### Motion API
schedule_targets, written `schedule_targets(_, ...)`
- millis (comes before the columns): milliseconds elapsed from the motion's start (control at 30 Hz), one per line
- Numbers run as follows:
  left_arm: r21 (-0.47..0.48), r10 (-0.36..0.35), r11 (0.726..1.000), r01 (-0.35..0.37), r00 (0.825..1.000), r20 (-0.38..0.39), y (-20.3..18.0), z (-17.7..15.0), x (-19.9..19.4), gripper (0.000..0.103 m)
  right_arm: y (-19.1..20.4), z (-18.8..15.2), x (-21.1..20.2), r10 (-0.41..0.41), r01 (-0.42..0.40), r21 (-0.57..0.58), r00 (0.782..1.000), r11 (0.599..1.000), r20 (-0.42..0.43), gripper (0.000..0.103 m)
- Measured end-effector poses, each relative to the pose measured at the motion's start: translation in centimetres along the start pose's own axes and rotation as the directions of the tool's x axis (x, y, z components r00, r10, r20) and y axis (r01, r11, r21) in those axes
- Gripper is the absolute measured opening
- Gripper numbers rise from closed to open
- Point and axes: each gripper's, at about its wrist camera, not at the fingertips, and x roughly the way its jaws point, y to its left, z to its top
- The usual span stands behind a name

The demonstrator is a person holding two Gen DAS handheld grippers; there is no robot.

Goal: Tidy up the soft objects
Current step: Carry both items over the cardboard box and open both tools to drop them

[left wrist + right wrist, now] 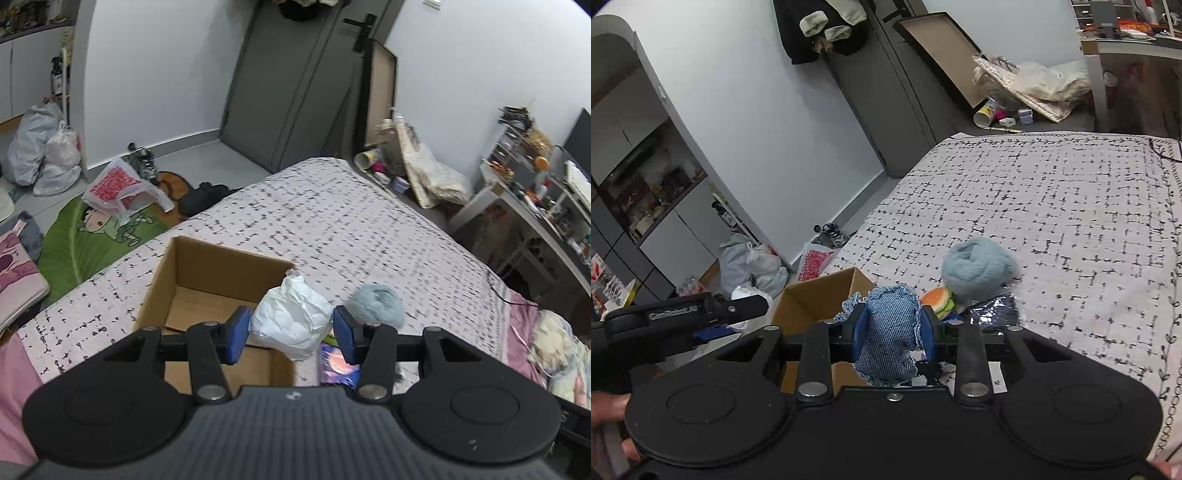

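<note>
An open cardboard box [207,273] stands on the bed; it also shows in the right wrist view [820,295]. My left gripper [291,334] has a crumpled white paper-like wad [291,317] between its wide-apart blue pads, over the box's right wall; the right pad stands slightly off it. My right gripper [892,326] is shut on a blue denim cloth piece [892,332], above the box's near right corner. A fluffy light-blue ball [376,304] lies on the bed right of the box, also in the right wrist view [977,271]. A burger plush [938,301] lies beside it.
A shiny dark packet [338,365] lies on the bed [351,229] under the blue ball, also seen in the right wrist view [993,310]. The left gripper's body [683,317] shows at the left of the right wrist view. Bags and a green mat [92,240] lie on the floor left.
</note>
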Motion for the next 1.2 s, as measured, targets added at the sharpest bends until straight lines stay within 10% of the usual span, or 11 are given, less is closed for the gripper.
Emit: schedule_targets(1200, -0.158, 0.040, 0.986, -0.053, 0.996, -0.086, 9.1, 0.6, 11.6, 0.053, 6.3, 1.6, 13.3, 0.048, -0.048, 0.004, 0.995, 0.999, -0.090, 0.030)
